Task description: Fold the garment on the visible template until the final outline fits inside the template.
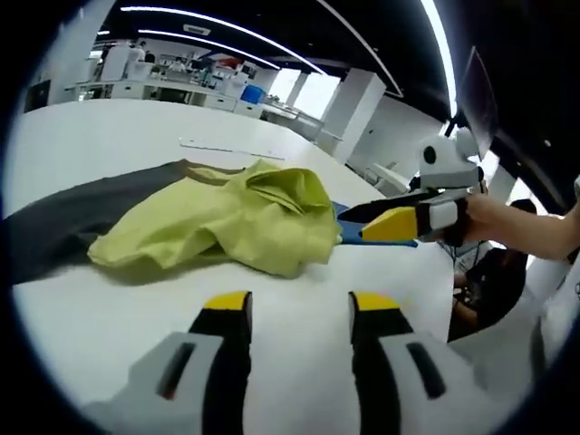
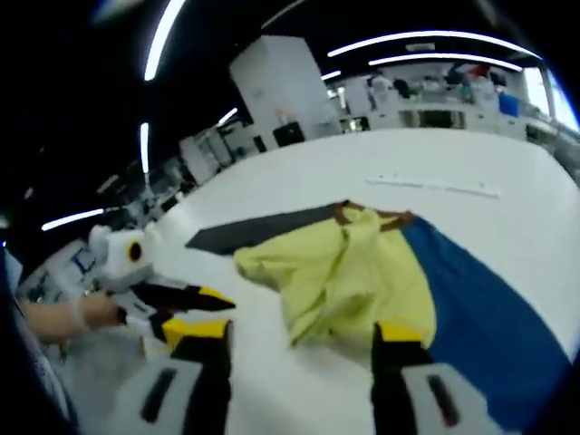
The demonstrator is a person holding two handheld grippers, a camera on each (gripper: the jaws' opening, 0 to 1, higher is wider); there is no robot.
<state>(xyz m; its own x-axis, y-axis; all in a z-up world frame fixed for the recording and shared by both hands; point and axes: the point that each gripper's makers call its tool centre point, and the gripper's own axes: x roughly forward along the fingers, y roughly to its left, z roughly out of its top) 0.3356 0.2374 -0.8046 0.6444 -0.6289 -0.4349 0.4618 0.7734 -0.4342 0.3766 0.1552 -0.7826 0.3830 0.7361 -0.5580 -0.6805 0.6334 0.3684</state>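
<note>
In the left gripper view, a dark grey sheet [image 1: 54, 227] lay at the left of the white table [image 1: 109, 136]. On it, mid-table, sat the crumpled yellow-green garment [image 1: 236, 217], partly over a blue sheet [image 2: 480, 308]. The left gripper [image 1: 299, 313] stood before it, jaws wide and empty. At the right, the right gripper [image 1: 394, 217] pointed at the garment; whether it gripped cloth could not be told.

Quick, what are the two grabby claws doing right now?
Left gripper: open, holding nothing.
Right gripper: open, holding nothing, right in front of the yellow garment.
</note>
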